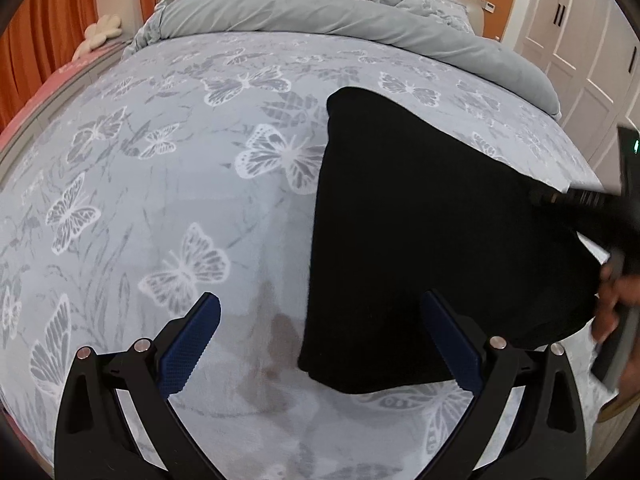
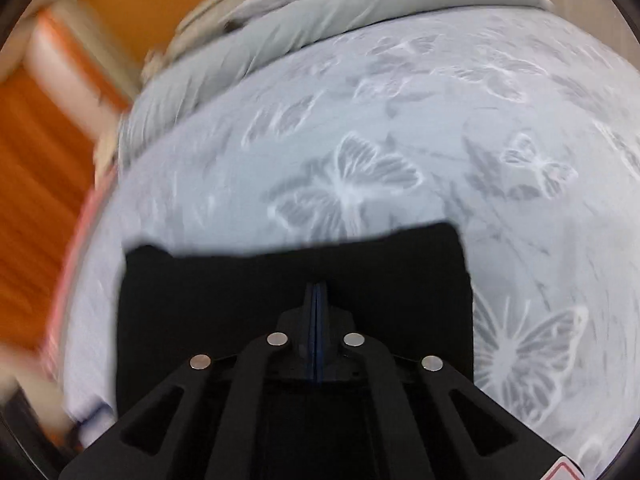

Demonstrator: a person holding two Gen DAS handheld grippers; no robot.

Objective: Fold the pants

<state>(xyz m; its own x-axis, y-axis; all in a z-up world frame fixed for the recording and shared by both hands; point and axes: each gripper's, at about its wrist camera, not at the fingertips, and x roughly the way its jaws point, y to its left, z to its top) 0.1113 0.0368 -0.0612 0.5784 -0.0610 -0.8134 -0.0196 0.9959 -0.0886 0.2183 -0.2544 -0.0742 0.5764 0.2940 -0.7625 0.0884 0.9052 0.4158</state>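
Note:
The black pants lie folded on the butterfly-print bed cover, right of centre in the left wrist view. My left gripper is open and empty, its blue pads spread above the pants' near left edge. My right gripper reaches in from the right onto the pants' right side. In the right wrist view, which is motion-blurred, the right gripper has its fingers pressed together over the black pants. I cannot tell whether cloth is pinched between them.
The bed cover is pale blue with white butterflies. A grey duvet is bunched at the head of the bed. Orange curtains hang at the left, white wardrobe doors stand at the right.

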